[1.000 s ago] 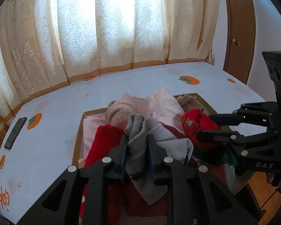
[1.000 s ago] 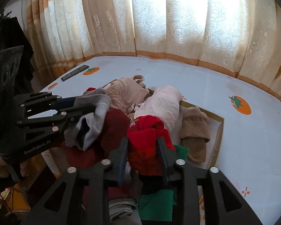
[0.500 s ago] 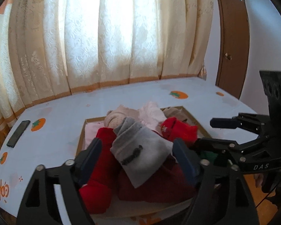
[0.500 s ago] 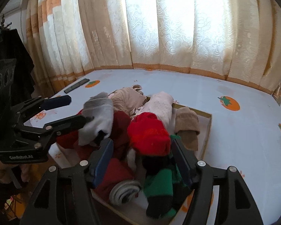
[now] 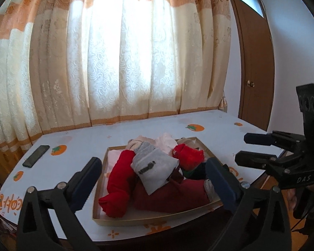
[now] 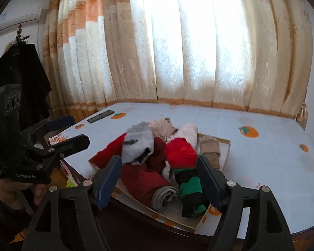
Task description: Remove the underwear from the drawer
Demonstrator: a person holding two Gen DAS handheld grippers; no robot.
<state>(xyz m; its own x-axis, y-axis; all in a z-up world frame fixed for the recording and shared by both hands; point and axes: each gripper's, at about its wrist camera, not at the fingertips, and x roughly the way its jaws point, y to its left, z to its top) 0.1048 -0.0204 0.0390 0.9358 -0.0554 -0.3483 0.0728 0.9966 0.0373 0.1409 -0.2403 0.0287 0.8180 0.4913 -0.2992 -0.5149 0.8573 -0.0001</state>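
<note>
A shallow cardboard drawer tray [image 5: 123,221] [image 6: 225,159] on the table holds a heap of folded underwear. A grey piece [image 5: 155,167] [image 6: 138,142] lies on top beside a bright red piece [image 5: 190,154] [image 6: 181,150]. Dark red garments [image 5: 169,196], a long red piece [image 5: 119,182], a green-and-black piece [image 6: 190,190], pink and beige pieces lie around them. My left gripper [image 5: 153,185] [image 6: 68,132] is open and empty, back from the tray's near edge. My right gripper [image 6: 159,178] [image 5: 253,148] is open and empty, to the tray's right.
The table [image 5: 77,144] has a pale cloth with orange fruit prints. A dark phone [image 5: 36,155] [image 6: 101,116] lies at its far left. Curtains [image 5: 125,62] hang behind. A wooden door [image 5: 253,73] stands at the right. A black coat [image 6: 23,83] hangs at the left.
Both grippers let go: the left dropped the grey piece, the right dropped the red piece, both onto the heap. Both have opened wide and pulled back and up from the tray.
</note>
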